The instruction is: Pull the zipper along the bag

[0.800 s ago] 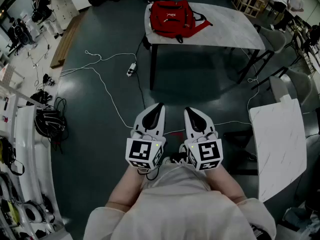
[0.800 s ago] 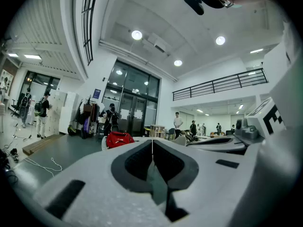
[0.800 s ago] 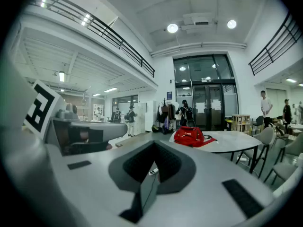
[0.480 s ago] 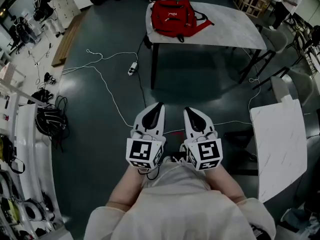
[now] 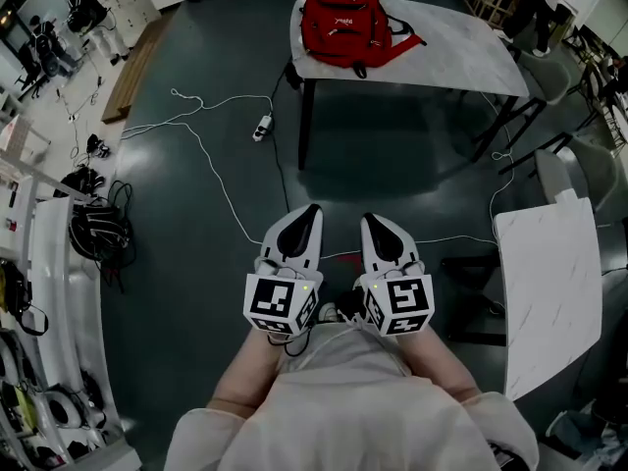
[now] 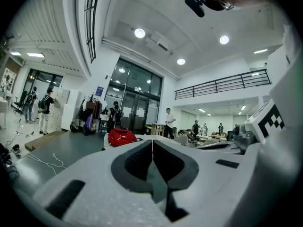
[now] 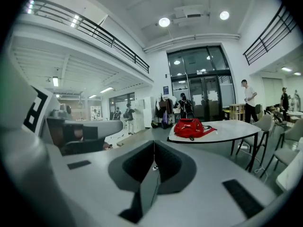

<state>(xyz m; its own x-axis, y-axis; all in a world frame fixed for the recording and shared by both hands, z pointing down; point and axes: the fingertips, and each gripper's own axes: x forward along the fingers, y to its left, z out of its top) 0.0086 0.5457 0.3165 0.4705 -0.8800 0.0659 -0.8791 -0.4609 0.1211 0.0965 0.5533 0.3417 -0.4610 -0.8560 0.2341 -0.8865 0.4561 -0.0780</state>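
Jaws: left gripper (image 5: 302, 218) and right gripper (image 5: 379, 226) both clenched, nothing between them, held side by side near the person's body. Red bag (image 5: 342, 27): lying on the far table (image 5: 461, 55), well apart from both grippers.

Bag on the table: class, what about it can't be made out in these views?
- Zipper: too small on the distant bag in head view and both gripper views.
- Bag's underside: hidden against the table.
- Hands: hidden behind the left gripper and right gripper, head view.

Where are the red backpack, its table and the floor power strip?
red backpack (image 5: 343, 27), head view, front panel.
table (image 5: 461, 52), head view, bare top beside the backpack.
power strip (image 5: 259, 129), head view, white body.
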